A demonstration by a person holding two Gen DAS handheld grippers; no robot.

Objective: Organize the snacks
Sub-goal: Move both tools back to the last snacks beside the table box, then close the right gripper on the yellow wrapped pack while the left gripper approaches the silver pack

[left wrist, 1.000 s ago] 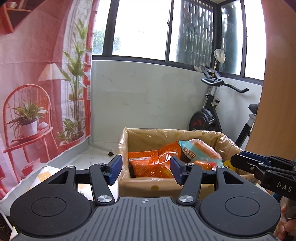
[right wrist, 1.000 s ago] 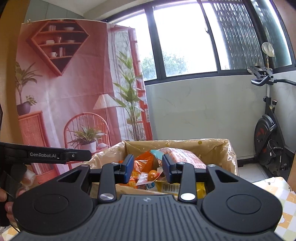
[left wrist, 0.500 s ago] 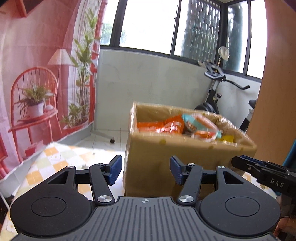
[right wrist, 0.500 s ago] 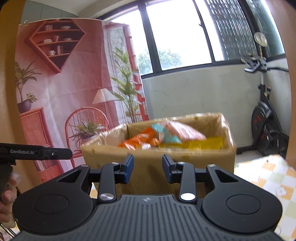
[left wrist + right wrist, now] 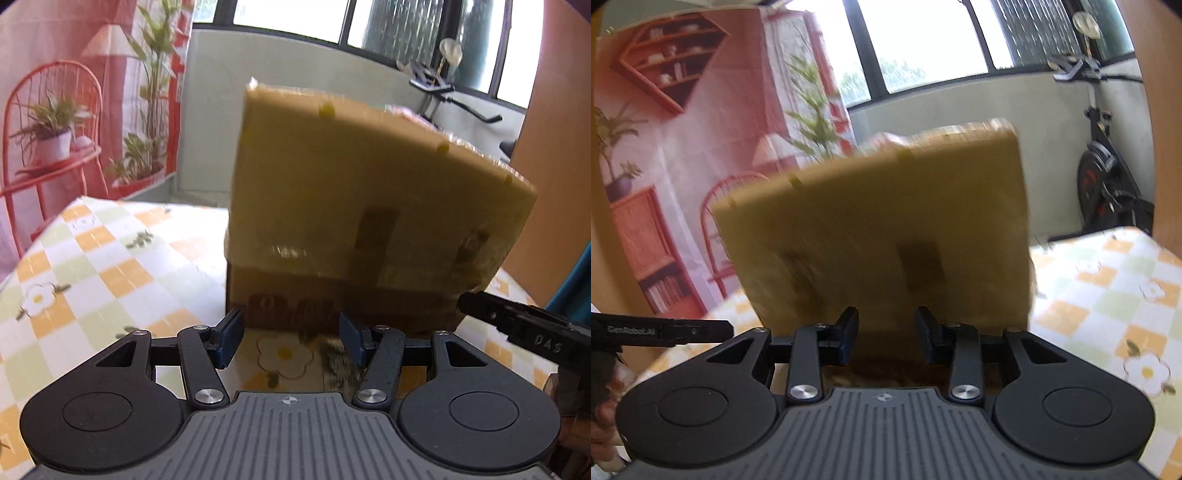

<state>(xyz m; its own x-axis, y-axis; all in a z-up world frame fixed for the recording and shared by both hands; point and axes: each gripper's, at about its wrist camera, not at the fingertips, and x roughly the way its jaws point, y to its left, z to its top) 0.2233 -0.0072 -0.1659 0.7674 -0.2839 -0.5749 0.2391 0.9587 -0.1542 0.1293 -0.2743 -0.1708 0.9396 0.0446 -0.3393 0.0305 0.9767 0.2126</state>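
Right now your left gripper (image 5: 288, 341) has its jaws parted with nothing between them; the cardboard box (image 5: 369, 206) sits just ahead on the checked tablecloth (image 5: 92, 273). Your right gripper (image 5: 886, 338) is narrower but also empty, box (image 5: 886, 229) directly in front, blurred.

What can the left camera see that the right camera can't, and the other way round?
Only the left view shows a potted plant on a red chair printed on the backdrop. Only the right view shows the backdrop's diamond-shaped shelf. Both show the cardboard box on the checked tablecloth, the exercise bike by the window, and an empty hand-held gripper.
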